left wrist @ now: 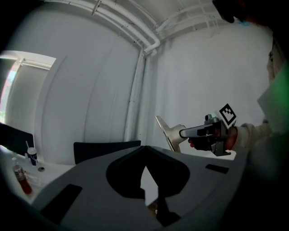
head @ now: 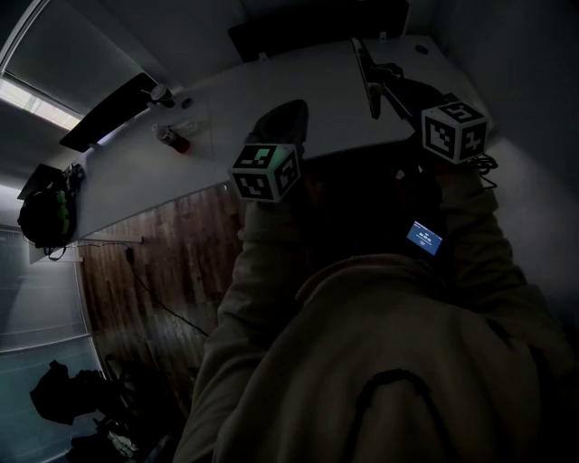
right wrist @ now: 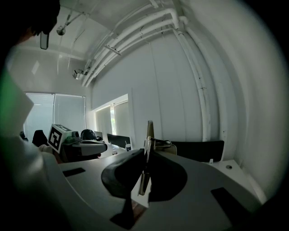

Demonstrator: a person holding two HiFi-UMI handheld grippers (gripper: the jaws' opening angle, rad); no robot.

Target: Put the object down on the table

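The right hand-held gripper [right wrist: 145, 158] is clamped narrowly on the object [left wrist: 167, 133], a thin, silver, plate-like metal piece on a curved neck. Its 2 dark jaws press on the plate from either side, and the plate stands on edge between them and rises past their tips. The object is held in the air over the right part of the white surface [head: 298, 81], near that surface's front edge. No view shows whether it touches the surface.

The left hand-held gripper [left wrist: 143, 158] is over the front edge of the surface, nearer its middle. Its jaws meet at the tips with nothing between them, and only a slim wedge of light shows further back.

On the left part of the surface lies 1 red bottle [head: 174, 139], with 1 small cup [head: 161, 92] close behind it towards the surface's far edge. A dark screen [head: 317, 27] stands along the far edge of the surface, and a second one [head: 109, 113] stands at its left end. Below the front edge of the surface the wooden floor [head: 172, 253] shows. The person's pale sleeves [head: 271, 262] reach up from the bottom of the head view towards the surface.
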